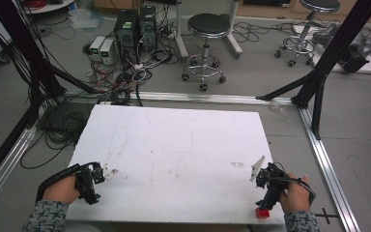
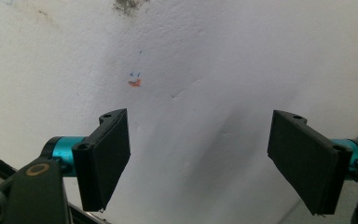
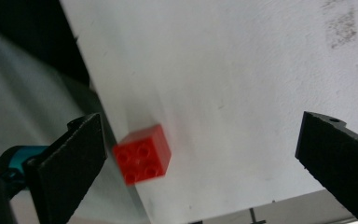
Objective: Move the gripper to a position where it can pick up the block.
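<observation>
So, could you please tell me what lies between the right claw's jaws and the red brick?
Nothing: in the right gripper view, the red brick sits at the white board's edge between the open right claw's jaws, beside the left one.

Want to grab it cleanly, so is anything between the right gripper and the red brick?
Nothing visible does. The red brick sits alone at the white board's near edge, close to one finger of the open right gripper, with bare board around it.
</observation>
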Tool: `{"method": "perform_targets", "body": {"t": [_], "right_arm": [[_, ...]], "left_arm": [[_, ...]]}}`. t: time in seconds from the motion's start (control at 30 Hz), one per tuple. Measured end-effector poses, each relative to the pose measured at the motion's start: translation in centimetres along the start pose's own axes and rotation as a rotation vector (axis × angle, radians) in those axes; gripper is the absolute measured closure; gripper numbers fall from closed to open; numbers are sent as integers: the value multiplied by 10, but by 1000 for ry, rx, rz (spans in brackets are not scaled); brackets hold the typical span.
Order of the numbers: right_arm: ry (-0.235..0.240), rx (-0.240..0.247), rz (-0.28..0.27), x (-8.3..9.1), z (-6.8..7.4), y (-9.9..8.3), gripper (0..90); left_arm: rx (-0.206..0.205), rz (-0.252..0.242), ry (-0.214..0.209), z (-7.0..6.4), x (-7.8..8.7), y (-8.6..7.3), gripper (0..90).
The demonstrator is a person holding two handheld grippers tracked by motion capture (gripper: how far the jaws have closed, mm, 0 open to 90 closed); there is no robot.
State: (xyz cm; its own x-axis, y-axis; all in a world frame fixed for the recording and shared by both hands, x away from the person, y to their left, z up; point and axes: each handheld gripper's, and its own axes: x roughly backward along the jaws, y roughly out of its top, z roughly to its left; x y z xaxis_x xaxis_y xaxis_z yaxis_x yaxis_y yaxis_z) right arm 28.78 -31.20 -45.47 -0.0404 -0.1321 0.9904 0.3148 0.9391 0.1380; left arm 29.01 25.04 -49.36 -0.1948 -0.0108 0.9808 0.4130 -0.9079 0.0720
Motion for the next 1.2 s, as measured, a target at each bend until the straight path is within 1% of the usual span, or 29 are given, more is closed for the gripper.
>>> {"method": "perform_targets", "body": {"t": [0.03,0.07,0.1,0.13,0.17,0.2,0.23,0.27,0.3,0.33,0.37,0.4,0.43,0.47,0.5,0.53,0.57,0.6,0.63,0.67,0.7,0.8,0.83,0.87,0.93,0.97,1.07,1.1,1.2], "right_arm": [[4,21,17,2,2,-5,10],[4,21,17,2,2,-5,10],[2,39,21,3,5,-11,10],[2,39,21,3,5,-11,10],[-3,68,22,3,8,-15,10],[-3,68,22,3,8,-15,10],[-13,109,31,3,11,-19,10],[-13,109,31,3,11,-19,10],[-18,139,38,3,15,-22,10],[-18,139,38,3,15,-22,10],[-17,169,46,2,18,-24,10],[-17,169,46,2,18,-24,10],[-14,207,41,0,21,-25,10],[-14,207,41,0,21,-25,10],[-3,231,45,-3,23,-27,10],[-3,231,45,-3,23,-27,10],[0,247,46,-8,26,-28,10],[0,247,46,-8,26,-28,10],[11,251,48,-14,28,-30,10],[11,251,48,-14,28,-30,10],[17,261,59,-18,30,-31,10],[15,268,70,-23,32,-32,10],[13,276,69,-28,33,-32,10],[13,276,69,-28,33,-32,10],[15,268,77,-34,34,-31,11],[6,274,94,-40,35,-30,10],[5,276,98,-45,36,-29,10],[20,268,99,-51,35,-29,10],[18,263,99,-55,35,-29,10]], "left_arm": [[-3,1,-8,0,0,0,213],[-3,1,-8,0,0,0,213],[-9,3,-9,-1,0,0,213],[-9,3,-9,-1,0,0,213],[-7,0,-12,-1,0,1,213],[-7,0,-12,-1,0,1,213],[-10,-3,-9,-2,-1,1,213],[-10,-3,-9,-2,-1,1,213],[-11,-3,-12,-2,-2,2,213],[-11,-3,-12,-2,-2,2,213],[-7,-2,-16,-2,-3,2,213],[-7,-2,-16,-2,-3,2,213],[-8,-3,-14,-2,-2,2,213],[-8,-3,-14,-2,-2,2,213],[-8,-3,-13,-2,-2,2,214],[-8,-3,-13,-2,-2,2,213],[-7,-3,-12,-2,-2,1,213],[-7,-3,-12,-2,-2,1,213],[-6,-3,-13,-2,-2,1,213],[-7,-5,-13,-2,-2,2,213],[-11,-2,-10,-3,-1,2,213],[-10,-8,-12,-3,-2,3,214],[-11,-5,-12,-4,-2,3,213],[-11,-5,-12,-4,-2,3,214],[-11,-9,-14,-4,-3,4,214],[-17,-8,-11,-4,-3,4,214],[-15,-8,-11,-4,-3,4,214],[-13,-9,-11,-4,-3,4,214],[-14,-9,-10,-5,-3,4,214]]}}
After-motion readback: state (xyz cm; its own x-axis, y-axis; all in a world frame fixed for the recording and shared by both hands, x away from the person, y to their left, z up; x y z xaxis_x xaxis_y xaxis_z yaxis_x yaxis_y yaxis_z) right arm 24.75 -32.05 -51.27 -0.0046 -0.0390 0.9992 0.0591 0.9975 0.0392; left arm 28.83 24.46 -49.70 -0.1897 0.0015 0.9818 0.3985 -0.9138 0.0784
